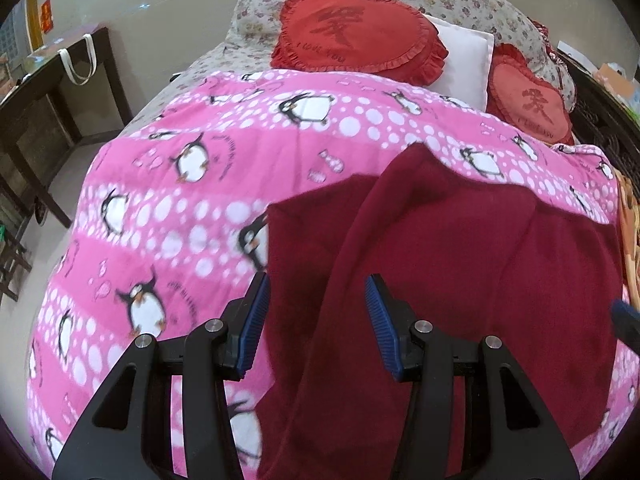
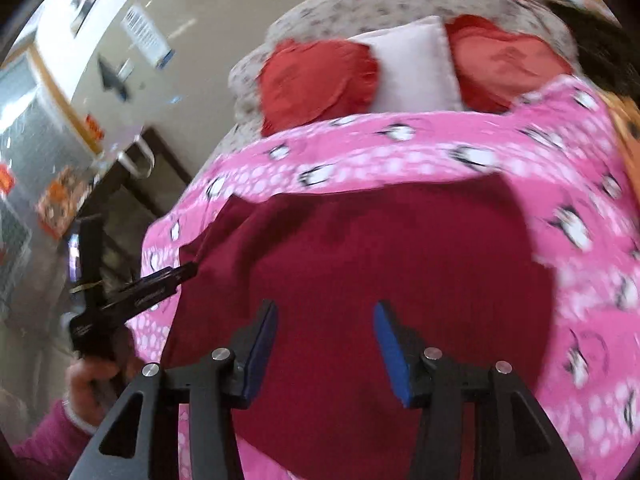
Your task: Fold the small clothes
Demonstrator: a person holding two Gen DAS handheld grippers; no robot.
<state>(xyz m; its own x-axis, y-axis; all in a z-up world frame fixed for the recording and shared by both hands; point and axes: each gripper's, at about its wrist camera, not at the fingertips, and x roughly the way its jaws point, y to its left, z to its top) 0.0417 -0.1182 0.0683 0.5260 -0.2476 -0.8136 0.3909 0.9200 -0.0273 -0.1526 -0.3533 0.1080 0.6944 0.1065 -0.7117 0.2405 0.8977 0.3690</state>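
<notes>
Partly folded — maroon garment [image 1: 460, 248] flat on pink quilt [image 1: 168, 216] on bed, one flap doubled over, more folds likely left. Left claw [image 1: 316, 320] half open, empty, above garment's left edge. Right claw [image 2: 326, 348] half open, empty — above its middle.
</notes>
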